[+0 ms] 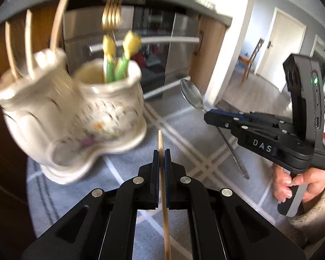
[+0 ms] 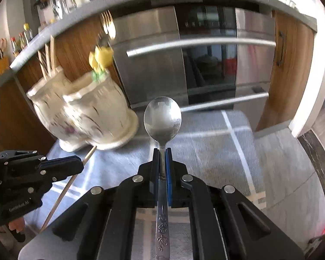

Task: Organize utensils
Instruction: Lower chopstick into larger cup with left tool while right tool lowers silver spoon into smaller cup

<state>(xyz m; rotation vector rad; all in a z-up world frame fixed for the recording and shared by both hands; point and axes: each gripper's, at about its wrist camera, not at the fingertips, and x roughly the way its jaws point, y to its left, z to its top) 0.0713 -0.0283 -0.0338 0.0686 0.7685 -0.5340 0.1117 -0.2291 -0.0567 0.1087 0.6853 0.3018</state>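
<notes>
My left gripper [image 1: 161, 155] is shut on a wooden chopstick [image 1: 160, 140] whose tip pokes up past the pads. My right gripper [image 2: 162, 153] is shut on the neck of a steel spoon [image 2: 162, 119], bowl up and handle running back under the jaws. In the left wrist view the right gripper [image 1: 208, 114] holds the spoon [image 1: 191, 95] to the right of a cream two-compartment ceramic holder [image 1: 75, 117]. The holder [image 2: 86, 117] carries several chopsticks [image 1: 29, 41] in its left cup and a gold fork [image 1: 112, 13] with yellow-topped utensils [image 1: 131, 42] in its right cup.
The holder stands on a grey cloth with white stripes [image 2: 216, 151] over a small table. Behind it is a steel oven front [image 2: 205, 54] with wooden cabinets [image 2: 292, 65]. A hand [image 1: 292, 184] grips the right tool. The left gripper [image 2: 80, 164] shows at the lower left of the right wrist view.
</notes>
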